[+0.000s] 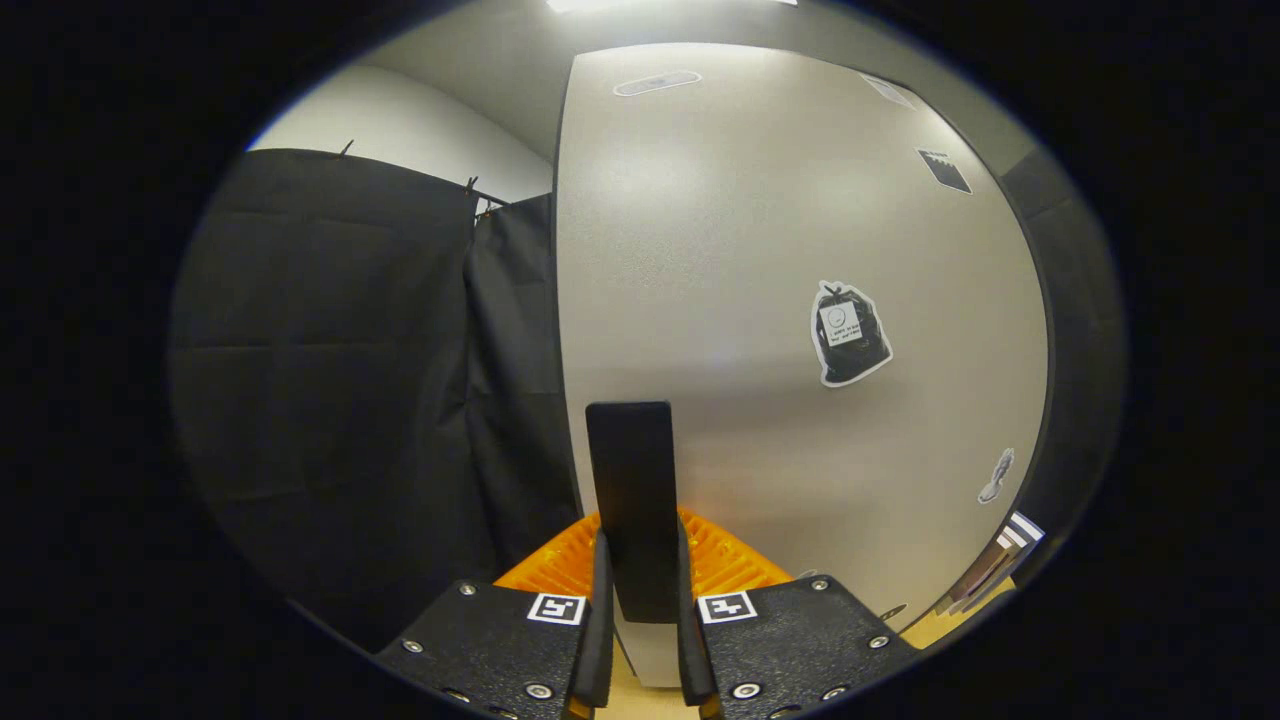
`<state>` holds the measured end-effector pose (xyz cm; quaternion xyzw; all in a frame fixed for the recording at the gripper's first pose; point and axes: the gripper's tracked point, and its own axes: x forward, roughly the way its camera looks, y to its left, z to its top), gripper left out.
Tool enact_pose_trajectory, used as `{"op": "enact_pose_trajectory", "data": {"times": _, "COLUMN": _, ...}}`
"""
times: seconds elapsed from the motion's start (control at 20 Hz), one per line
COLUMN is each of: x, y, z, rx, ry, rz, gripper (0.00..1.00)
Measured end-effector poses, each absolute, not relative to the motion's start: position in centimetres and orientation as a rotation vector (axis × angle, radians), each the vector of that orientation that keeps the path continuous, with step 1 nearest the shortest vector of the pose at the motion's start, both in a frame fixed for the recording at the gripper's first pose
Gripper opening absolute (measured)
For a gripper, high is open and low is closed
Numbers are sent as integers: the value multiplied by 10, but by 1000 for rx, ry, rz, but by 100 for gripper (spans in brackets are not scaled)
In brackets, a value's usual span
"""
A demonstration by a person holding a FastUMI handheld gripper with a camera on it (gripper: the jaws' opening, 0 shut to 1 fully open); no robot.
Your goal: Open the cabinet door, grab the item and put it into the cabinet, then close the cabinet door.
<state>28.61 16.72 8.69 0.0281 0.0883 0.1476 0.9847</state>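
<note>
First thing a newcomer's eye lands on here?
The upright black handle, clamped between the gripper fingers, at the left edge of the pale cabinet door. Next, the bag-shaped sticker on that door, beyond the fingers and to their right.

Gripper (640,590): both fingers reach forward side by side, nearly parallel, with a narrow gap between them. A dark upright handle (631,505) fills that gap — each finger's inner face lies against one side of it, so the grip is closed on the handle. The finger on the left (598,610) and its counterpart sit level with each other, neither leading. Ribbed pads show ahead of the finger bases on both sides. Each finger block carries a small square marker near its inner edge — both face up, untilted.
</note>
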Motion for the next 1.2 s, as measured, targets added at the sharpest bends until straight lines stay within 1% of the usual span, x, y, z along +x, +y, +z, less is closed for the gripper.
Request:
{"op": "enact_pose_trajectory", "data": {"times": 0.8, "x": 246, "y": 152, "z": 96, "rx": 63, "ry": 223, "rz": 367, "gripper": 27}}
{"op": "enact_pose_trajectory", "data": {"times": 1.2, "x": 228, "y": 139, "z": 100, "rx": 76, "ry": 217, "rz": 390, "gripper": 27}}
